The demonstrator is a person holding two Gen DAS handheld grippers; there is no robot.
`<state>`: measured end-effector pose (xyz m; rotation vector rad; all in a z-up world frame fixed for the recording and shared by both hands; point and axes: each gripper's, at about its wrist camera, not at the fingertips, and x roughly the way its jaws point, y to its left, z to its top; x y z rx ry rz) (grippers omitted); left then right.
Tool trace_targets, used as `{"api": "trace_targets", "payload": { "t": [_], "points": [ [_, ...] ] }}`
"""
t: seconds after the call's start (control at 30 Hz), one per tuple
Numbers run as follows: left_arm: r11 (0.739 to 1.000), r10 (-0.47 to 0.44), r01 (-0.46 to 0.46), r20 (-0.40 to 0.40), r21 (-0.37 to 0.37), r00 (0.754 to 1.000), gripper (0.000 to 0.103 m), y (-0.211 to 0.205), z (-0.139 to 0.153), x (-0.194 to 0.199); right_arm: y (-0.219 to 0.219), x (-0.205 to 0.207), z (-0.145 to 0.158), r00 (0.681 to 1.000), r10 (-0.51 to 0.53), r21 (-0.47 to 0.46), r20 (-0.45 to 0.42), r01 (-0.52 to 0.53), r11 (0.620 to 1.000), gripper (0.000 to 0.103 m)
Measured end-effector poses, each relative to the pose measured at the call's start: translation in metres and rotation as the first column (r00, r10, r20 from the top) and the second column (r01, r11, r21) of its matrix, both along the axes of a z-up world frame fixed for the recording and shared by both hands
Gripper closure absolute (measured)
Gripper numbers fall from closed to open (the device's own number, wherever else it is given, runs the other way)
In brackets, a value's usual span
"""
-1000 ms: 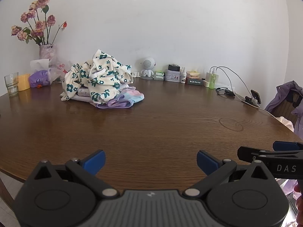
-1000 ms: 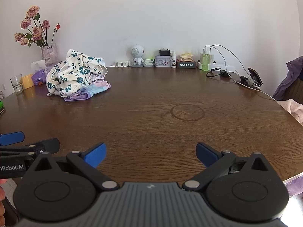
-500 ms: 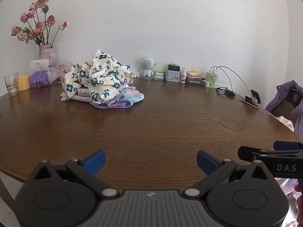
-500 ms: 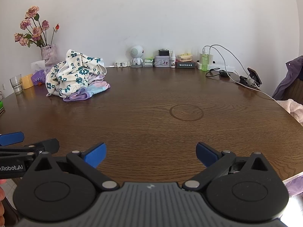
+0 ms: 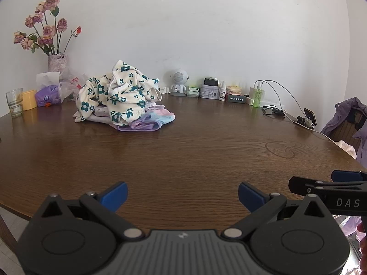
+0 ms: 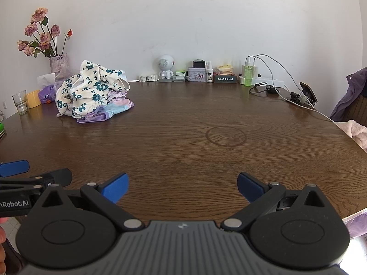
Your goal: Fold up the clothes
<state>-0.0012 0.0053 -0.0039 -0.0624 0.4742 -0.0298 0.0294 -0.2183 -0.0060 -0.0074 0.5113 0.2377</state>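
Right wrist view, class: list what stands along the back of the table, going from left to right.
Drinking glass → yellow cup → vase of roses → floral garment on the clothes pile → white robot figure → green spray bottle → phone on a stand.

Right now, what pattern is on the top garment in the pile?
Cream with dark teal flowers on the top garment. The left wrist view shows it best.
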Motion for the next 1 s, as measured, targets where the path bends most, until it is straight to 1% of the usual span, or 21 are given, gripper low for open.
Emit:
{"api": "trace_targets", "payload": {
  "t": [1.0],
  "points": [
    [1.0,-0.003,0.003,0.01,-0.005,1.0,0.0,0.0006,0.0003,-0.0021,0.0011,-0.0002,0.003,1.0,0.006,-0.005,0.013,-0.006,1.0,0.0]
  ]
}}
